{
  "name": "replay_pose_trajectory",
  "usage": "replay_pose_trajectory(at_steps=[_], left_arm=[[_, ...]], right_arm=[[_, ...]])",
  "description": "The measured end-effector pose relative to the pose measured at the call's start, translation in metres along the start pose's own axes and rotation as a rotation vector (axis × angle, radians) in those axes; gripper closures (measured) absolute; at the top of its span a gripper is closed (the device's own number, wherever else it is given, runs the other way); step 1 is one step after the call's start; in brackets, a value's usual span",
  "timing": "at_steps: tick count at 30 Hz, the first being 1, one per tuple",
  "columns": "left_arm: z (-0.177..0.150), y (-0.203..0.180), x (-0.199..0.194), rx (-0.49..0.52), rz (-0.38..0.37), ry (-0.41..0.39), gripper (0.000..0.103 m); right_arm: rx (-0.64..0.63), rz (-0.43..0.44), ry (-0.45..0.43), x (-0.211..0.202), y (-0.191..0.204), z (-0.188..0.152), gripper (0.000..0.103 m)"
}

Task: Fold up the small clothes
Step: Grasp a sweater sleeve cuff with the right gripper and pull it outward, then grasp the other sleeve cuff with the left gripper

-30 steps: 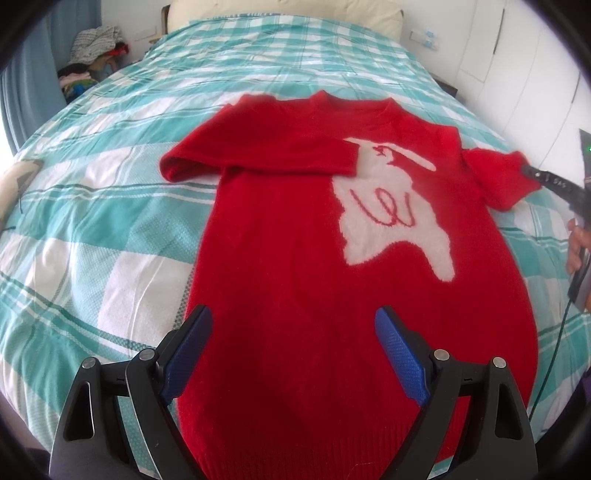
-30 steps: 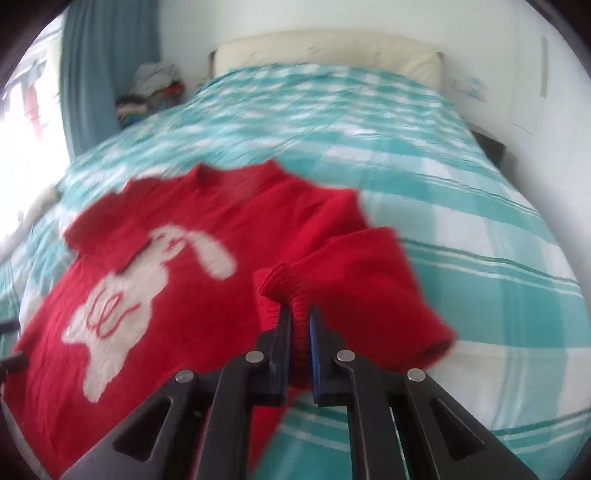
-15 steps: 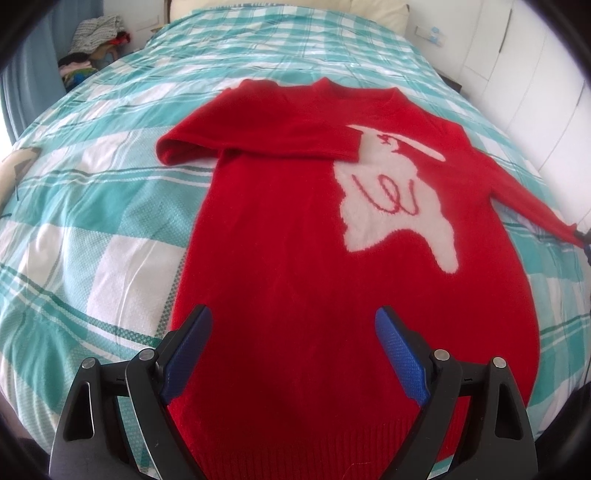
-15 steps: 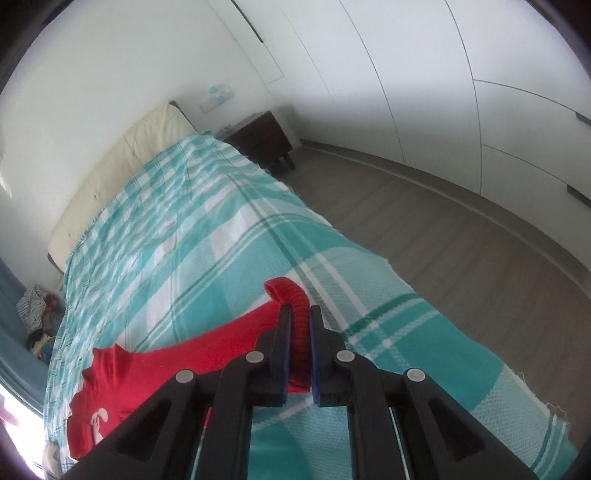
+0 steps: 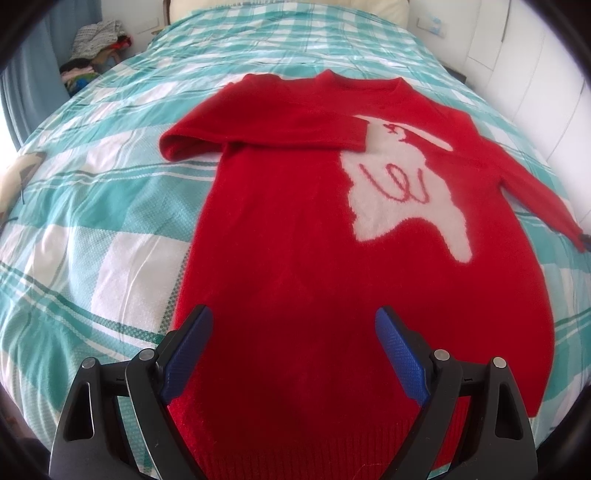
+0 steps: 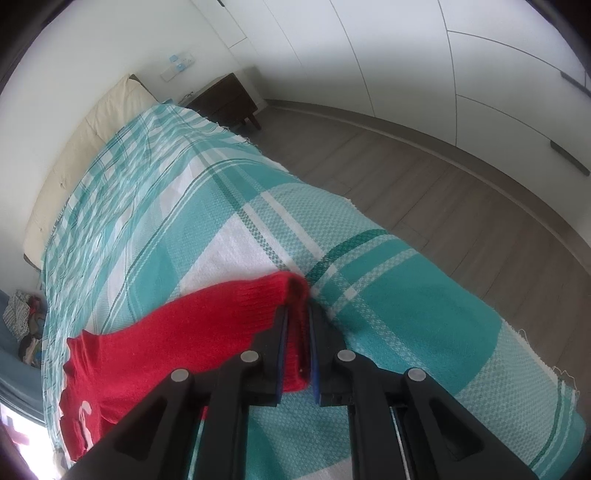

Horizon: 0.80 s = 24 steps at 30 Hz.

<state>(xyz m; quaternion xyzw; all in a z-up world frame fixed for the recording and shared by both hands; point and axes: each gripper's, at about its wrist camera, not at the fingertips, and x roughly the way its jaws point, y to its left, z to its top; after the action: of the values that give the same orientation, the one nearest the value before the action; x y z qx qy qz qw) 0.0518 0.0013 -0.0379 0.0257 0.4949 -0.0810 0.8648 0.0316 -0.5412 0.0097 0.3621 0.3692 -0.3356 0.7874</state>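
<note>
A red sweater [image 5: 295, 229] with a white animal figure [image 5: 402, 192] lies face up on the checked bedspread [image 5: 92, 206]. Its left sleeve [image 5: 258, 133] is folded across the chest. The right sleeve [image 5: 532, 192] stretches straight out to the right edge of the left wrist view. My left gripper [image 5: 293, 325] hovers open over the sweater's lower part, with nothing between its blue pads. My right gripper [image 6: 297, 317] is shut on the ribbed cuff of the right sleeve [image 6: 266, 299], low over the bedspread [image 6: 221, 236] near the bed's side edge.
A cream pillow [image 5: 288, 5] lies at the head of the bed. A pile of clothes [image 5: 96, 40] sits at the far left by a blue curtain. Beyond the bed's right side are wooden floor [image 6: 424, 177], a dark nightstand [image 6: 225, 99] and white wardrobe doors [image 6: 443, 66].
My right gripper, holding the cuff, swung out from over the sweater to the bed's side edge and pulled the bunched right sleeve out straight. The left gripper stayed open over the hem.
</note>
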Motion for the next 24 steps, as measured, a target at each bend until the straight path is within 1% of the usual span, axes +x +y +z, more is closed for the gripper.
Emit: replay_pose_trajectory(at_steps=[2, 4, 5, 6, 9, 11, 13, 15, 16, 17, 18, 19, 20, 21, 22, 23, 24], left_arm=[[0.0, -0.001, -0.002, 0.006, 0.004, -0.007, 0.012], [0.0, -0.002, -0.005, 0.009, 0.008, -0.022, 0.012], [0.0, -0.001, -0.009, 0.007, 0.008, -0.034, 0.012], [0.0, 0.0, -0.015, 0.002, 0.003, -0.05, 0.012], [0.005, 0.013, -0.049, -0.029, -0.031, -0.123, 0.012], [0.02, 0.027, -0.075, -0.065, -0.054, -0.176, 0.009], [0.046, 0.038, -0.097, -0.082, -0.063, -0.216, 0.007], [0.078, 0.041, -0.108, -0.048, -0.054, -0.252, 0.005], [0.093, 0.037, -0.108, 0.001, -0.039, -0.261, 0.002], [0.106, 0.028, -0.102, 0.074, -0.022, -0.255, 0.001], [0.117, 0.016, -0.09, 0.166, 0.006, -0.235, 0.001], [0.123, 0.002, -0.074, 0.263, 0.051, -0.212, 0.001], [0.125, -0.012, -0.056, 0.357, 0.107, -0.206, 0.002], [0.123, -0.025, -0.04, 0.444, 0.154, -0.224, 0.003], [0.117, -0.037, -0.026, 0.532, 0.18, -0.251, 0.003], [0.112, -0.046, -0.012, 0.61, 0.183, -0.26, 0.003], [0.108, -0.052, 0.004, 0.664, 0.183, -0.241, 0.003]], right_arm=[[-0.012, -0.055, -0.024, -0.008, -0.001, 0.001, 0.094], [-0.017, -0.129, -0.077, -0.022, 0.0, 0.002, 0.092], [-0.019, -0.144, -0.113, -0.032, 0.002, 0.003, 0.087], [-0.02, -0.133, -0.15, -0.043, 0.006, 0.002, 0.086], [-0.039, -0.003, -0.233, -0.075, 0.026, -0.005, 0.083], [-0.078, 0.094, -0.254, -0.089, 0.048, -0.018, 0.076], [-0.149, 0.203, -0.227, -0.096, 0.076, -0.037, 0.074], [-0.254, 0.298, -0.171, -0.094, 0.109, -0.061, 0.074], [-0.309, 0.328, -0.142, -0.092, 0.124, -0.075, 0.074], [-0.361, 0.353, -0.11, -0.09, 0.138, -0.09, 0.074], [-0.405, 0.377, -0.076, -0.086, 0.15, -0.106, 0.074], [-0.439, 0.399, -0.036, -0.082, 0.161, -0.12, 0.074], [-0.465, 0.416, 0.007, -0.075, 0.169, -0.133, 0.074], [-0.482, 0.429, 0.046, -0.069, 0.175, -0.145, 0.074], [-0.496, 0.439, 0.08, -0.065, 0.18, -0.155, 0.074], [-0.51, 0.446, 0.108, -0.06, 0.184, -0.163, 0.074], [-0.526, 0.45, 0.128, -0.057, 0.188, -0.169, 0.074]])
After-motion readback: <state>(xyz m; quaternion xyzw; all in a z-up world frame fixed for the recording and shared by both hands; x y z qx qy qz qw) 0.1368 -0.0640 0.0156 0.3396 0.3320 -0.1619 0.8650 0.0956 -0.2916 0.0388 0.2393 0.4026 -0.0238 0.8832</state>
